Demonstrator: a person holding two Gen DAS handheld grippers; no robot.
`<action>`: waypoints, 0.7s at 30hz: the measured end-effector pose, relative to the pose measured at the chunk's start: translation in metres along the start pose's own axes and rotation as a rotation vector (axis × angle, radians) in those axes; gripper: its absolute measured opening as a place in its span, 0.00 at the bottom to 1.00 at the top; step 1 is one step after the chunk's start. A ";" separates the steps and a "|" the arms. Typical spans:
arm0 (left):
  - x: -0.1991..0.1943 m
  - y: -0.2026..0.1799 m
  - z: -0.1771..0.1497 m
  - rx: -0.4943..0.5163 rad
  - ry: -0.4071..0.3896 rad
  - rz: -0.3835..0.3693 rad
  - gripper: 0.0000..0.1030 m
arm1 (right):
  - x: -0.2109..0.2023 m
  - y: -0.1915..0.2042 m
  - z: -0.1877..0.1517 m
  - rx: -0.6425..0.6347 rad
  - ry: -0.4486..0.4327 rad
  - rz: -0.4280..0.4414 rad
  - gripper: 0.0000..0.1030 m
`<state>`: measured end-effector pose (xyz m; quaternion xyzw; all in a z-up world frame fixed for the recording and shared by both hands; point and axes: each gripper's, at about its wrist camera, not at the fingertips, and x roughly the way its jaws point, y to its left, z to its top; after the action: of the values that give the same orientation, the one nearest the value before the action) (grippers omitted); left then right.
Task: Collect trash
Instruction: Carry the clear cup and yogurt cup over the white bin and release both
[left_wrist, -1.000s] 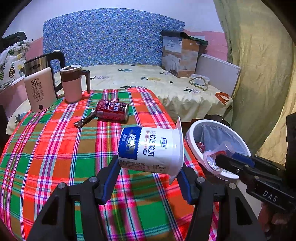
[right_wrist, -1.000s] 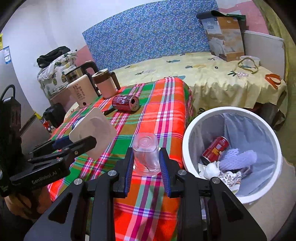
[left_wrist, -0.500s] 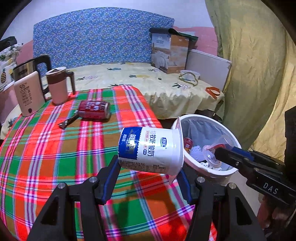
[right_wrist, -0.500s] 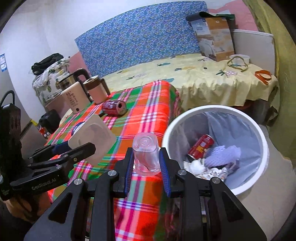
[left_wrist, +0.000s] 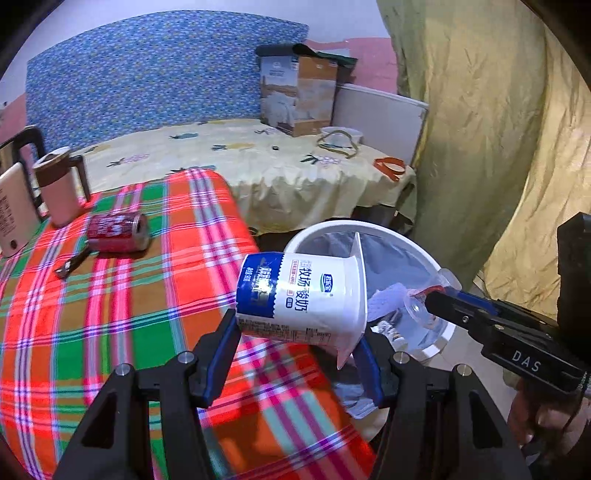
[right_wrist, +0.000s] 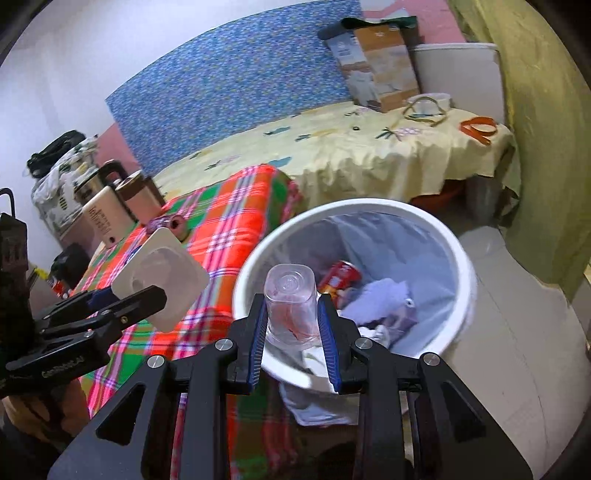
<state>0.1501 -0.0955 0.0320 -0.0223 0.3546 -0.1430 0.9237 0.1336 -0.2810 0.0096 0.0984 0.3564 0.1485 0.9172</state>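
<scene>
Disposal looks like the step in hand: both grippers carry trash toward the white bin (right_wrist: 458, 258) that stands on the floor off the plaid table's (left_wrist: 110, 332) right edge. On the left, the left gripper (left_wrist: 299, 354) is clenched on a yogurt cup (left_wrist: 303, 295), white with a blue band, lying sideways with its rim toward the bin, just short of the bin's near rim. To the right, the right gripper (right_wrist: 291, 325) grasps a clear plastic cup (right_wrist: 291, 306), pink residue inside, held above the bin's near rim. Next, each likely needs to be over the opening before the jaws part. 1 red can (left_wrist: 118, 230) lies near the table's far edge, uncollected.
</scene>
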 end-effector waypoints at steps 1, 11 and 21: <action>0.004 -0.004 0.001 0.004 0.005 -0.008 0.59 | 0.000 -0.003 0.000 0.006 0.001 -0.005 0.29; 0.036 -0.030 0.007 0.058 0.059 -0.057 0.59 | 0.007 -0.027 -0.003 0.065 0.025 -0.038 0.30; 0.065 -0.045 0.010 0.087 0.107 -0.098 0.59 | 0.016 -0.040 -0.004 0.076 0.062 -0.057 0.31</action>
<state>0.1920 -0.1580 0.0039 0.0083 0.3955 -0.2045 0.8954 0.1502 -0.3123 -0.0150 0.1184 0.3927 0.1117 0.9052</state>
